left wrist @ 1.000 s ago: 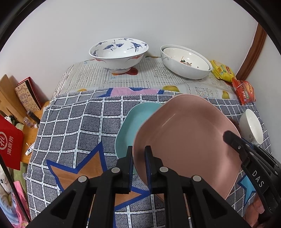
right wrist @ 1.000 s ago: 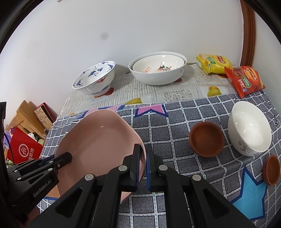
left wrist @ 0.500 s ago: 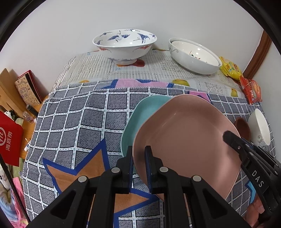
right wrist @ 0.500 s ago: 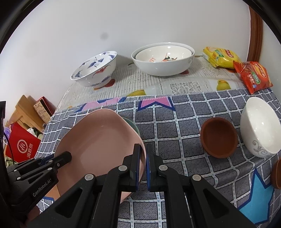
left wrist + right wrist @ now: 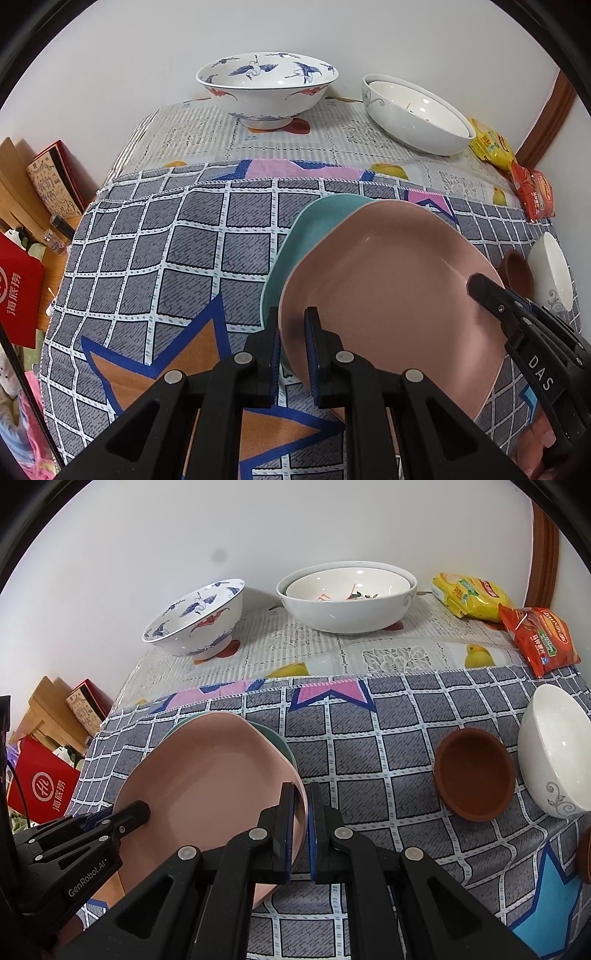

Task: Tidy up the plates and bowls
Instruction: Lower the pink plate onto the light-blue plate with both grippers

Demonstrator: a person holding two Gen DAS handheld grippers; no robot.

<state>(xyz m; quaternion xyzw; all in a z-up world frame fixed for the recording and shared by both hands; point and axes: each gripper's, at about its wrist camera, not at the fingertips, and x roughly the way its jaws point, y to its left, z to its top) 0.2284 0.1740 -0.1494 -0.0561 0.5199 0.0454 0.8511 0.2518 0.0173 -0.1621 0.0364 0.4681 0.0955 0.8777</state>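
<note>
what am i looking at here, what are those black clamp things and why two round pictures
Those are two hand-held grasping tools, one in each of a person's hands, with a fisheye camera on each. One picture looks along the left tool, the other along the right tool. Both tools pinch opposite rims of one pink plate above a teal plate. On the checked cloth stand a brown bowl and a white bowl. Behind are a crane-pattern bowl, nested white bowls and snack packets.
</note>
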